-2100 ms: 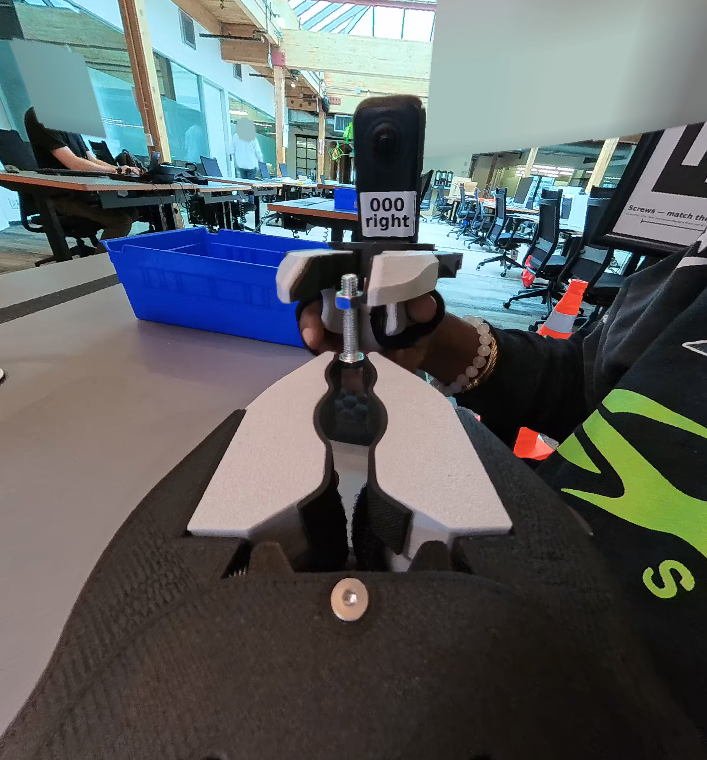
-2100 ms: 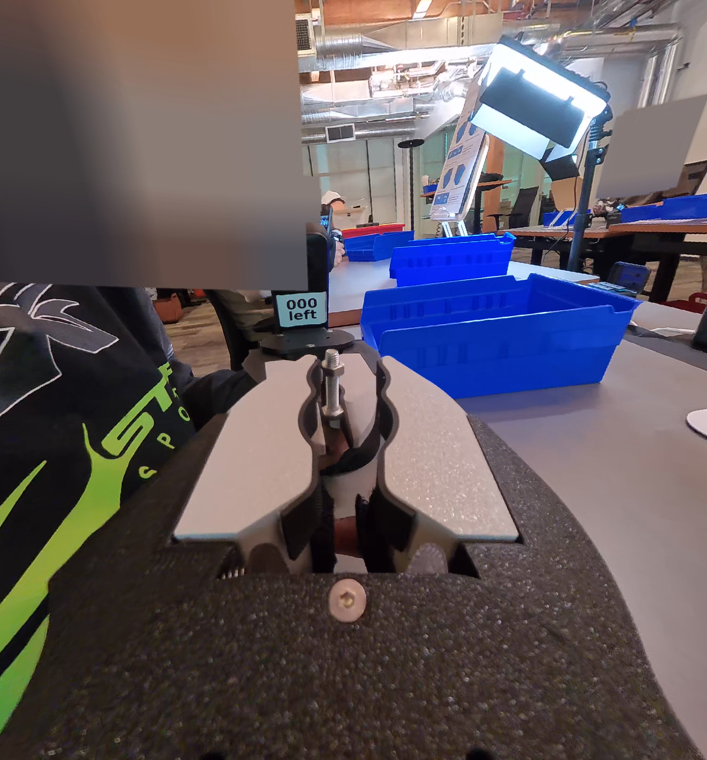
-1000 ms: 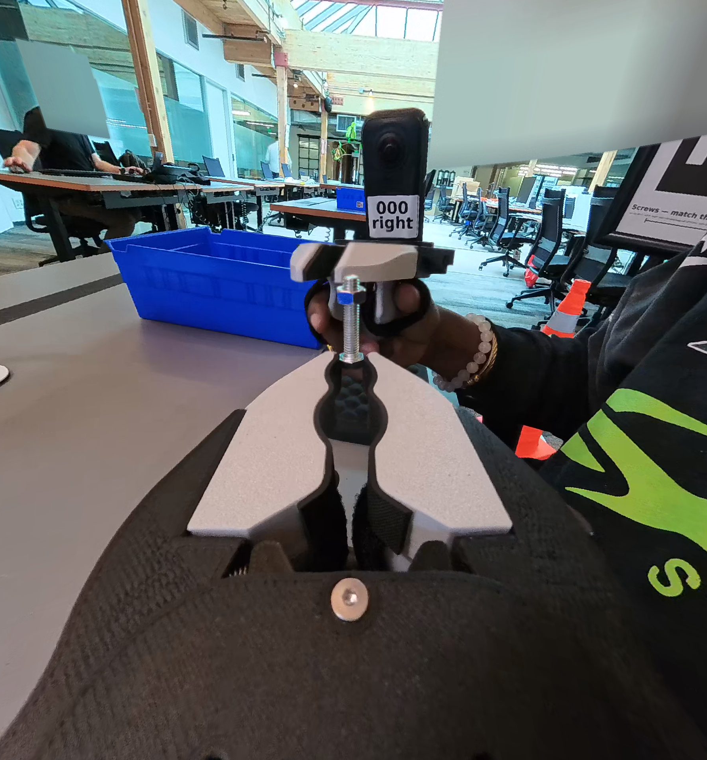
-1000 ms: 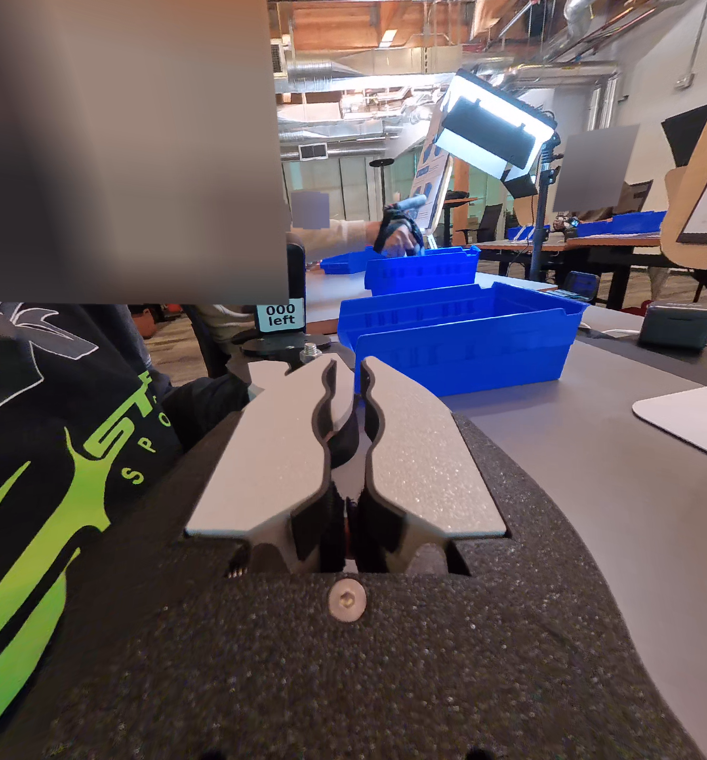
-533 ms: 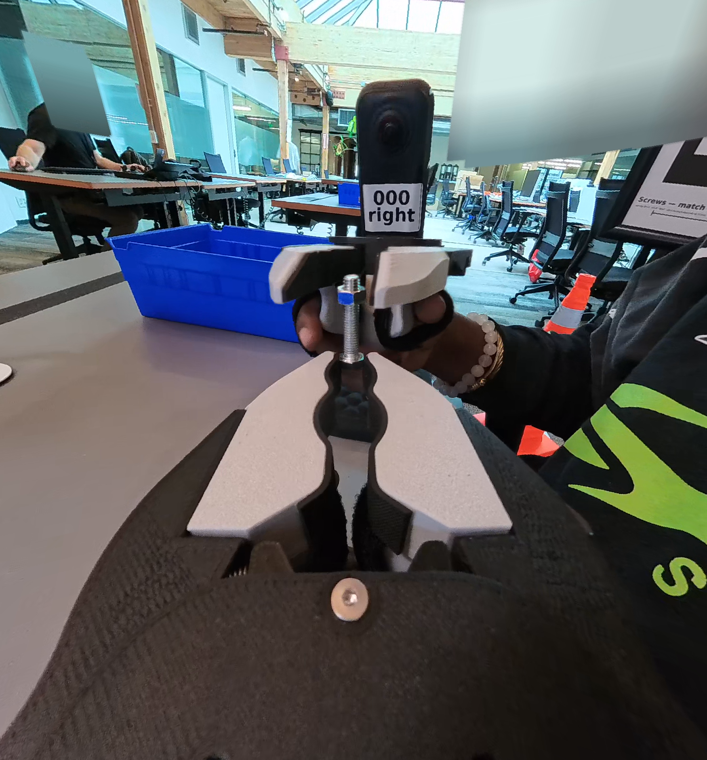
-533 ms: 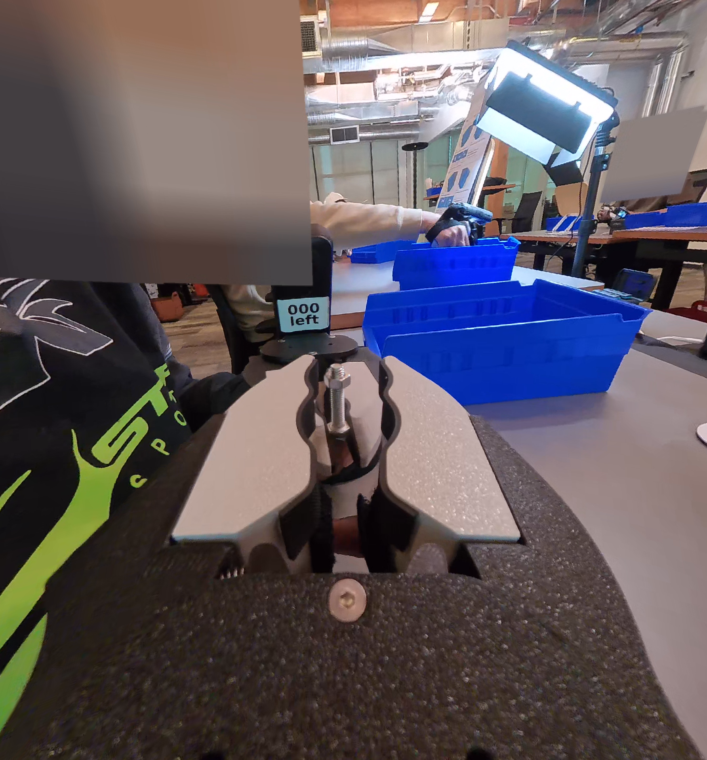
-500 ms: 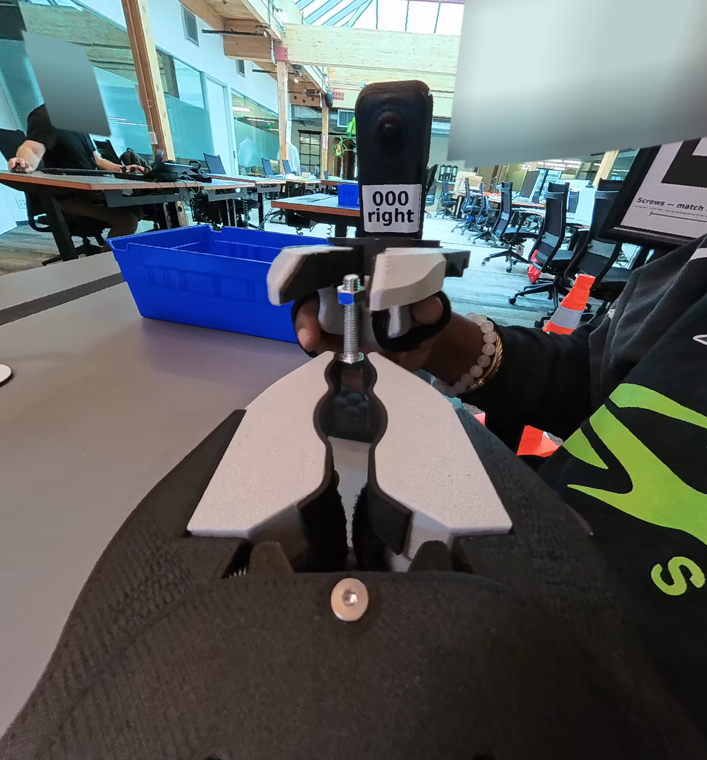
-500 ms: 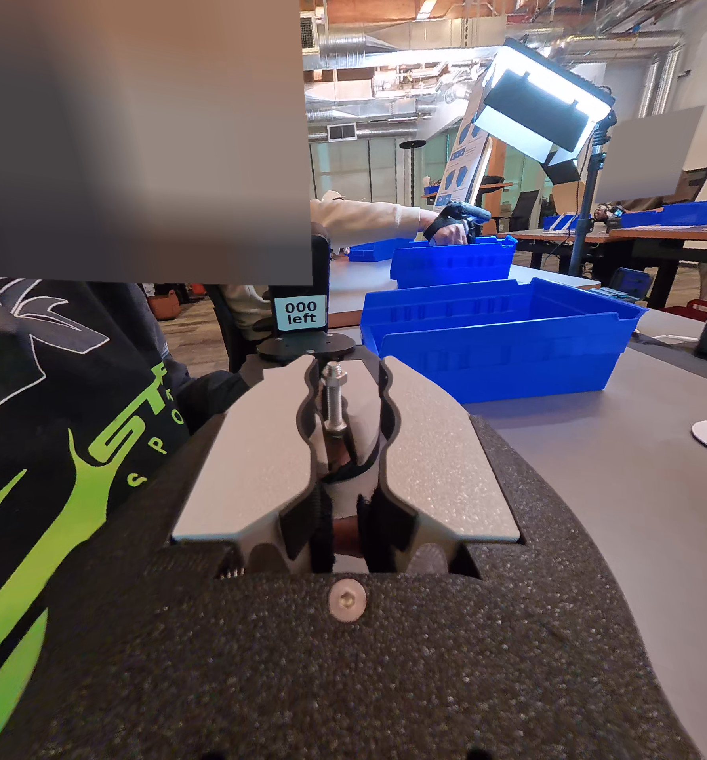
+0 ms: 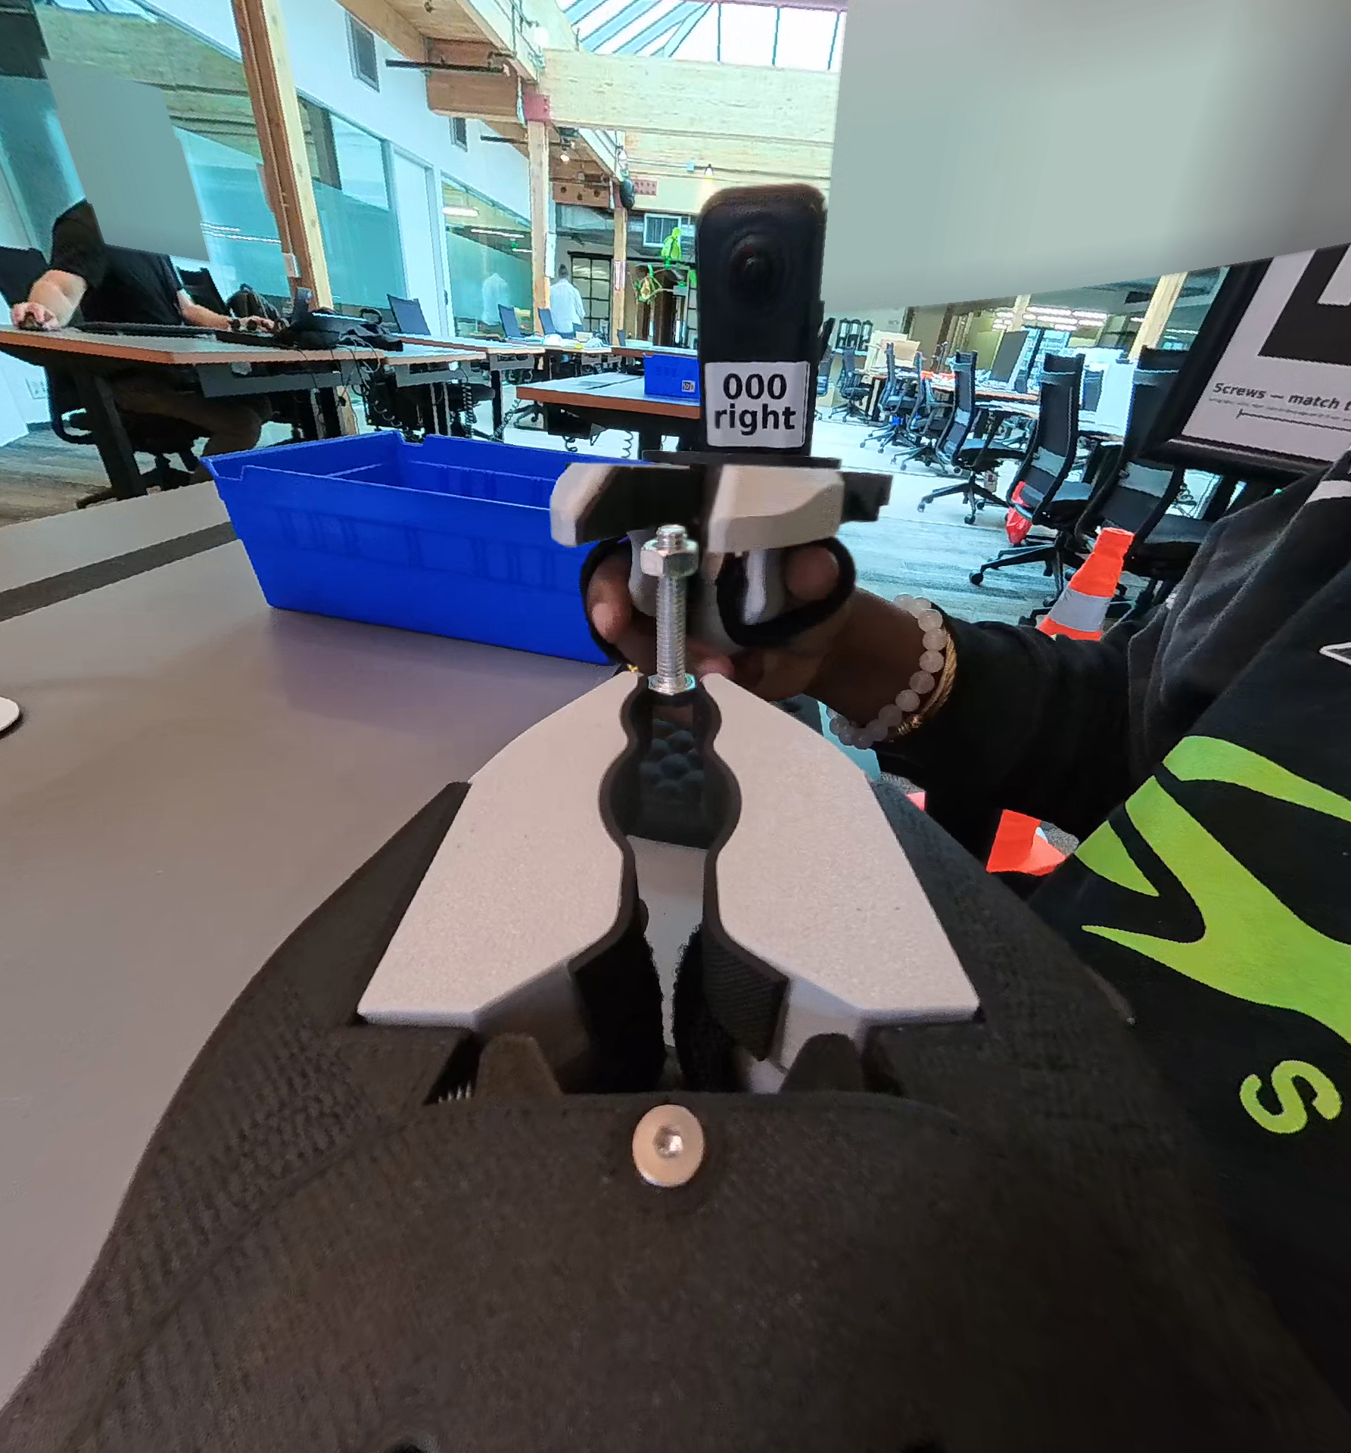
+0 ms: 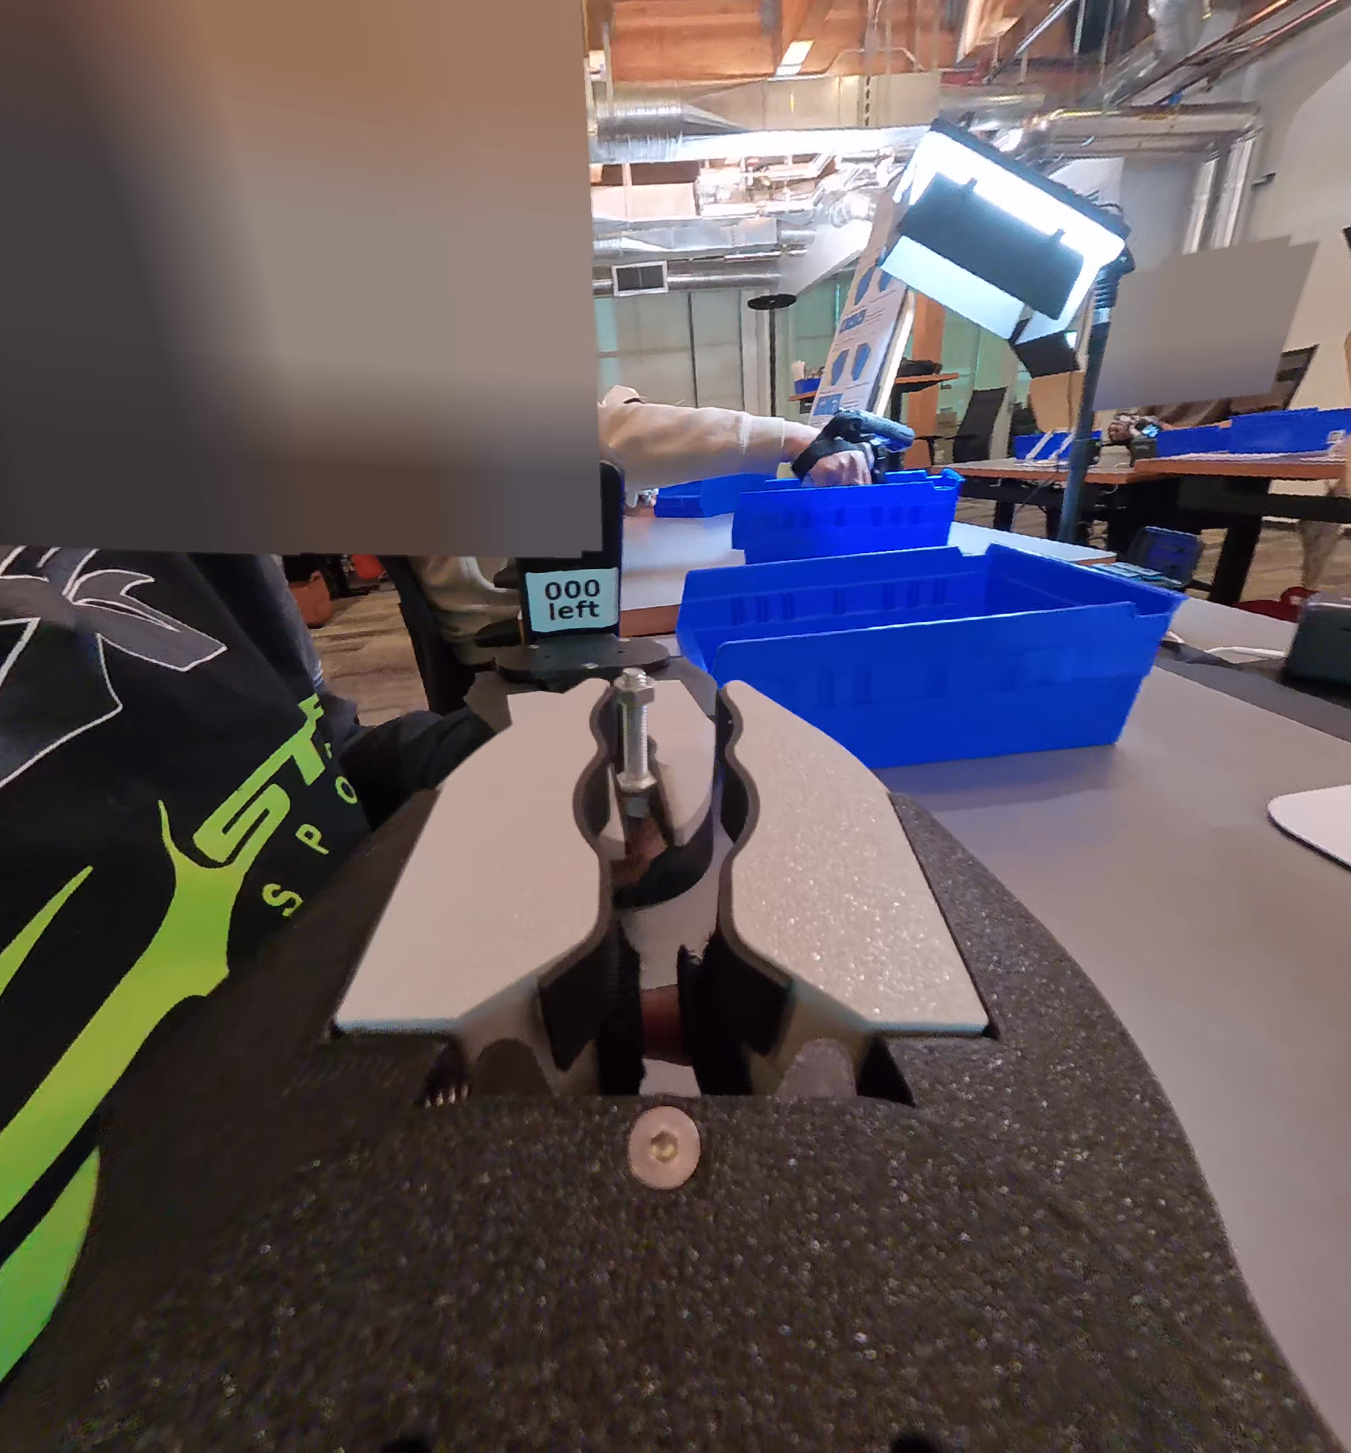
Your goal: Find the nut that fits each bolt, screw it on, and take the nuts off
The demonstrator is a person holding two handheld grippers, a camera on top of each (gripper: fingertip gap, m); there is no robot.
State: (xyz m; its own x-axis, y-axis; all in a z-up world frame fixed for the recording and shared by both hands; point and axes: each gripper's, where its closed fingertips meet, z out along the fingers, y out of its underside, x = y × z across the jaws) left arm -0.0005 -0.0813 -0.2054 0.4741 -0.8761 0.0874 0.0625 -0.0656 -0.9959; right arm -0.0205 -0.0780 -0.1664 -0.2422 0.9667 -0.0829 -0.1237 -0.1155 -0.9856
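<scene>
My left gripper is shut on the head of a silver bolt and holds it upright above the grey table. A silver nut sits near the top of the thread. My right gripper faces it from beyond, with its jaws apart just above and behind the nut. In the right wrist view, the right gripper is open. The bolt and nut stand in the gap without touching either finger. The left gripper shows behind, holding the bolt's head.
A blue bin stands on the table beyond the grippers; it also shows in the right wrist view. A white pad lies at the table's far side. The person's black and green shirt is close beside both grippers. Less than 4 cm separates the two grippers' tips.
One second ago the right gripper was nearly shut and swung aside; it has since opened and come back around the bolt's top. The nut's blue mark no longer shows in the left view.
</scene>
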